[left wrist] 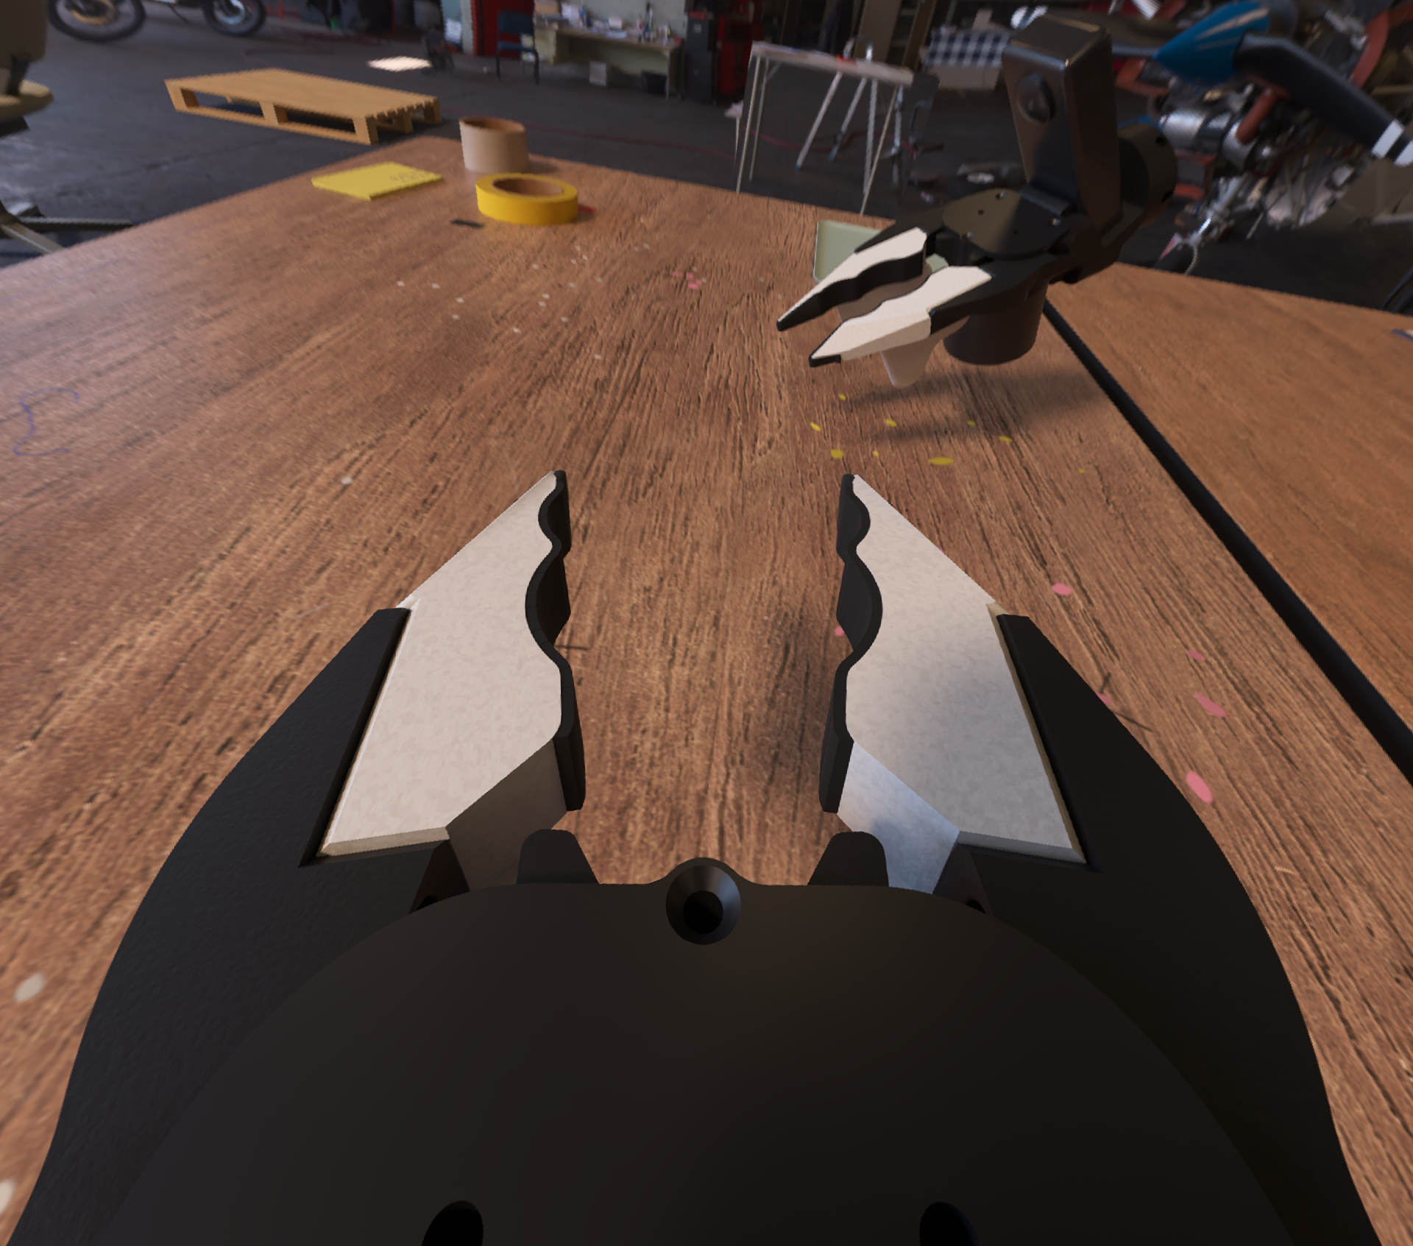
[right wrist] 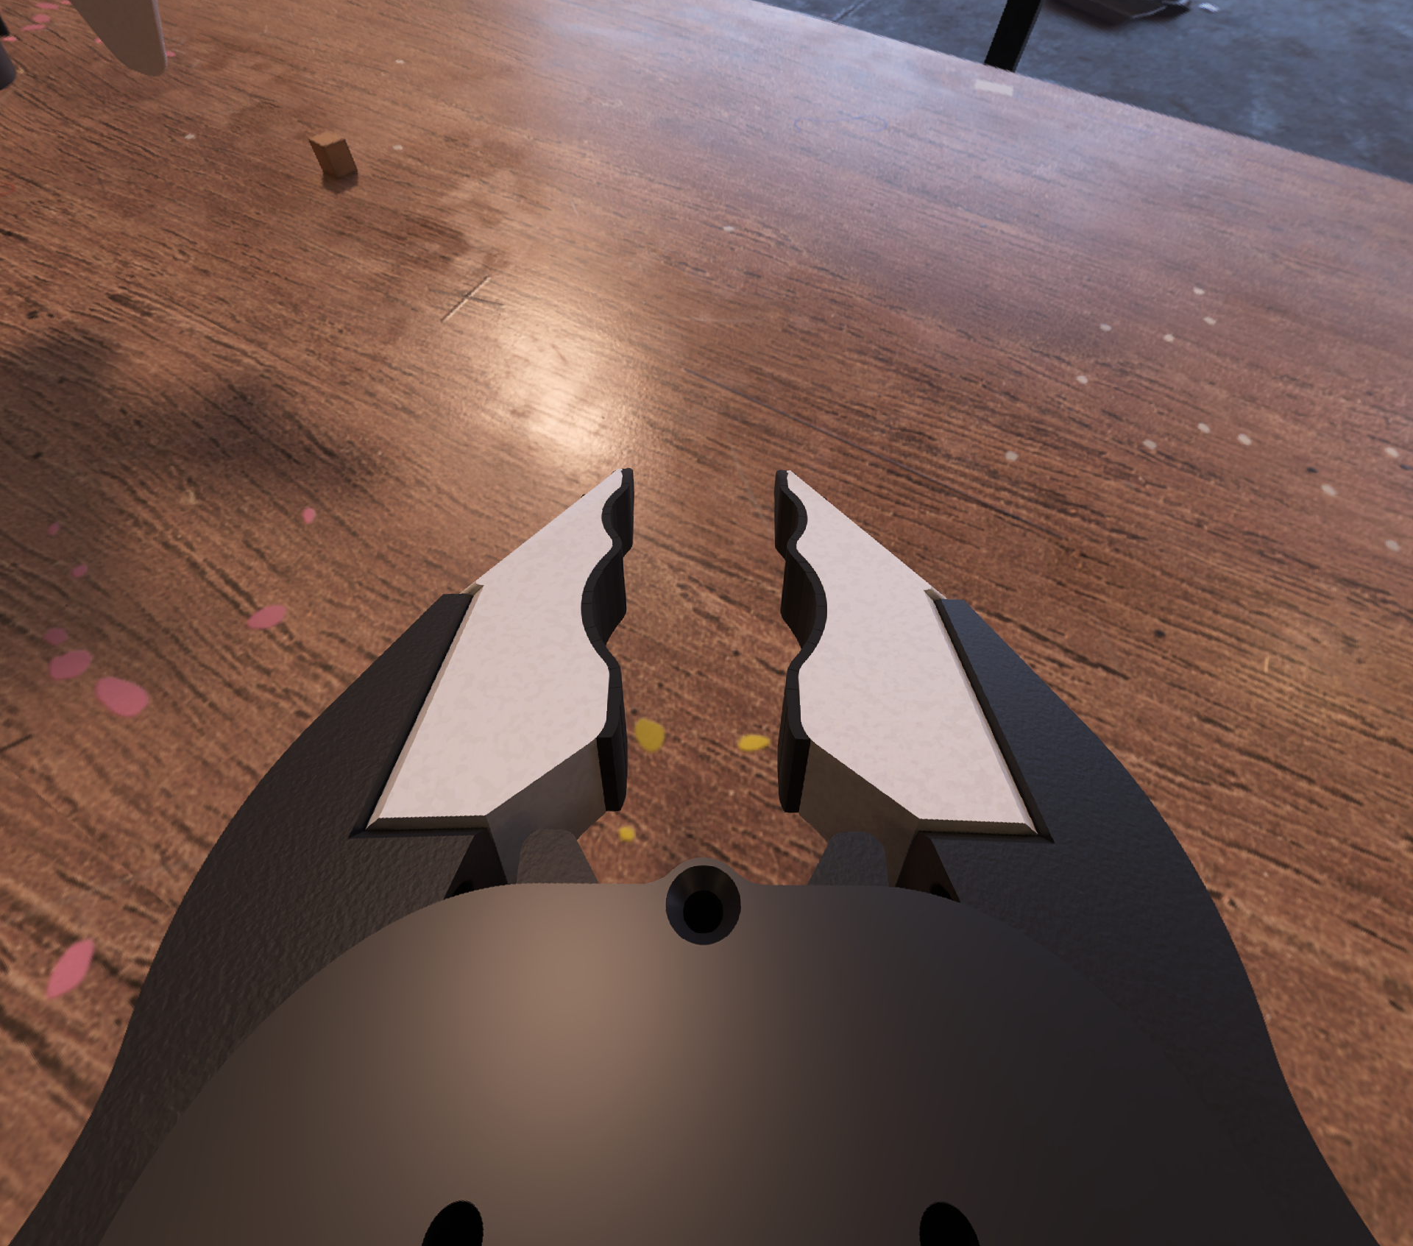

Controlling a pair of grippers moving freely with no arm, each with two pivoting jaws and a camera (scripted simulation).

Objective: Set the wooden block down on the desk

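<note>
Both tongs hang spread and empty above the desk (left wrist: 688,368). Left tongs (left wrist: 702,483) have their pale fingers (left wrist: 474,659) parted, with only bare wood grain showing in the gap. Right tongs (right wrist: 703,479) are likewise released, their fingers (right wrist: 879,659) apart over a few yellow paint flecks (right wrist: 648,734); from the left wrist view the right tongs appear farther off, near the right edge of the desk, pointing inward with a clear gap at the tips.

The wooden block (right wrist: 333,154) stands on the desk on its own, small and brown, with a faint reflection under it, well apart from the right tongs. It lies near the left tongs, whose dark tip and pale finger are cut off at the top left corner of the right wrist view. From the left wrist view I cannot find the block at all.

Toward the far edge of the desk sit a yellow roll of tape (left wrist: 526,198), a brown cardboard ring (left wrist: 493,142) just behind it, and a flat yellow pad (left wrist: 376,180) to their left. A pale green thing (left wrist: 829,250) is mostly hidden behind the right tongs, and so is a dark round object (left wrist: 994,330) beneath them; I cannot tell what either is. A dark seam (left wrist: 1223,521) runs along the right edge, with another wooden top beyond it. Pink spots (right wrist: 121,695) dot the surface.
</note>
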